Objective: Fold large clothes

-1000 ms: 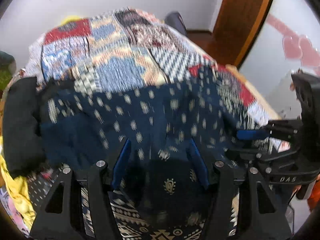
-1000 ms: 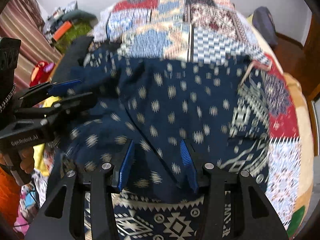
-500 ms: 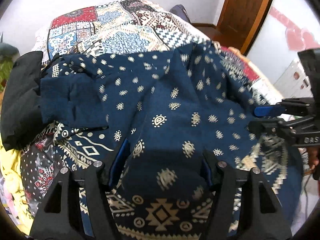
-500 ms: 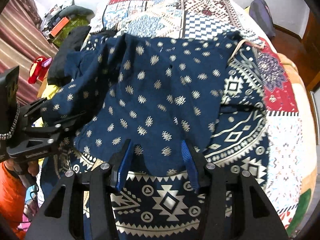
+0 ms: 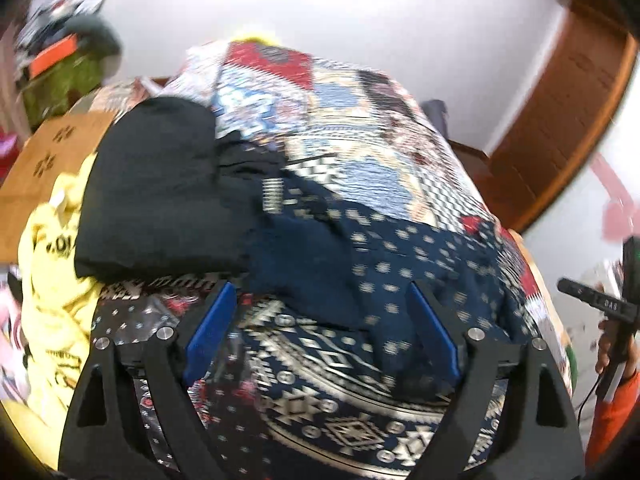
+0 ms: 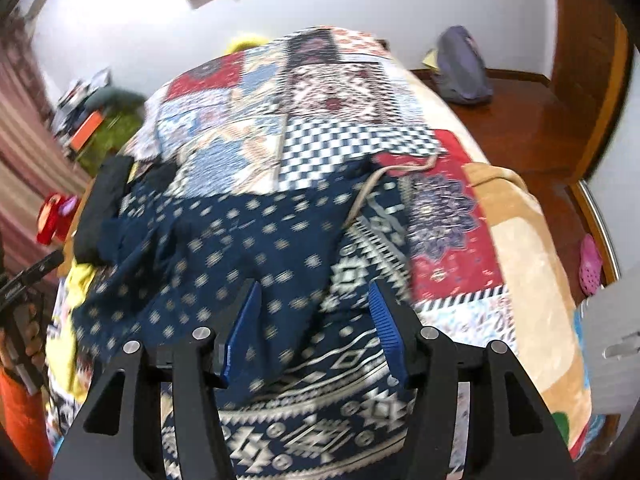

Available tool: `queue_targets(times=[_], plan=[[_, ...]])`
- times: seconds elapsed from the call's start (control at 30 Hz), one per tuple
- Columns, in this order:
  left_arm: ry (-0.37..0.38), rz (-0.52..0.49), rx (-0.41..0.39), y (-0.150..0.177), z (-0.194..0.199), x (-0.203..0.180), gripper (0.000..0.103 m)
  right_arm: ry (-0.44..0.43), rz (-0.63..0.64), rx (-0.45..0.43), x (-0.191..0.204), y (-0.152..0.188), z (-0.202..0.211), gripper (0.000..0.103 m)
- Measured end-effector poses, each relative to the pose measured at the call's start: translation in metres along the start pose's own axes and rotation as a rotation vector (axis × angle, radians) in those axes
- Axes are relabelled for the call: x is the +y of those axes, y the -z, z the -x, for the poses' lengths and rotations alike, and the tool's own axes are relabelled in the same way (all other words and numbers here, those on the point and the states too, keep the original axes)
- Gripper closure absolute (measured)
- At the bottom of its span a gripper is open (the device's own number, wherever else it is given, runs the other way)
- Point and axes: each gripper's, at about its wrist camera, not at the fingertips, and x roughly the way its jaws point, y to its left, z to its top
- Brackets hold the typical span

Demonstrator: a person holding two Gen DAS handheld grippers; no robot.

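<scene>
A patchwork-covered bed [image 6: 352, 92] carries the navy garment [image 6: 224, 248], spotted with pale motifs and banded with a white geometric border, lying rumpled across the bed's near half. A black cloth [image 5: 160, 192] sits at its left edge. Left gripper [image 5: 320, 332] and right gripper [image 6: 314, 330] fingers are opening, released, above the cloth.

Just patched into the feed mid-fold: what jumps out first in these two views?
The navy patterned garment spreads across the near end of the patchwork bedspread, part folded over itself. Both grippers, left and right, hover above it with jaws opening and nothing pinched. A black cloth and yellow clothing lie heaped at its left.
</scene>
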Motion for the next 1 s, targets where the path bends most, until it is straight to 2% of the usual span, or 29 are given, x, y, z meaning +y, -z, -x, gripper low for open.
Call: queue_targets(times=[0.27, 0.43, 0.53, 0.7, 0.73, 0.77, 0.8, 0.83, 0.93, 0.97, 1.0], plan=[[0.047, 0.169, 0.166, 0.012, -0.076, 0.049, 0.016, 0.027, -0.108, 0.085, -0.035, -0.014, -0.051, 0.051], [0.09, 0.232, 0.192, 0.013, -0.109, 0.058, 0.016, 0.045, -0.136, 0.16, -0.048, -0.017, -0.088, 0.051], [0.119, 0.234, 0.203, 0.009, -0.123, 0.055, 0.016, 0.037, -0.132, 0.172, -0.051, -0.022, -0.102, 0.051], [0.111, 0.184, 0.201, 0.0, -0.142, 0.041, 0.016, 0.004, -0.142, 0.161, -0.056, -0.032, -0.119, 0.051], [0.112, 0.181, 0.204, 0.0, -0.145, 0.038, 0.017, -0.003, -0.146, 0.149, -0.056, -0.033, -0.122, 0.048], [0.109, 0.179, 0.202, 0.0, -0.146, 0.036, 0.019, -0.01, -0.149, 0.14, -0.056, -0.034, -0.123, 0.048], [0.098, 0.165, 0.196, 0.0, -0.147, 0.032, 0.026, -0.014, -0.153, 0.132, -0.055, -0.034, -0.124, 0.048], [0.086, 0.151, 0.191, -0.001, -0.146, 0.031, 0.029, -0.015, -0.158, 0.122, -0.055, -0.034, -0.124, 0.051], [0.033, 0.095, 0.164, 0.001, -0.14, 0.017, 0.046, -0.02, -0.161, 0.111, -0.054, -0.033, -0.126, 0.072], [0.02, 0.085, 0.158, 0.0, -0.135, 0.016, 0.055, -0.028, -0.167, 0.111, -0.054, -0.033, -0.126, 0.08], [0.014, 0.077, 0.154, 0.001, -0.132, 0.014, 0.064, -0.041, -0.172, 0.106, -0.055, -0.032, -0.123, 0.085]])
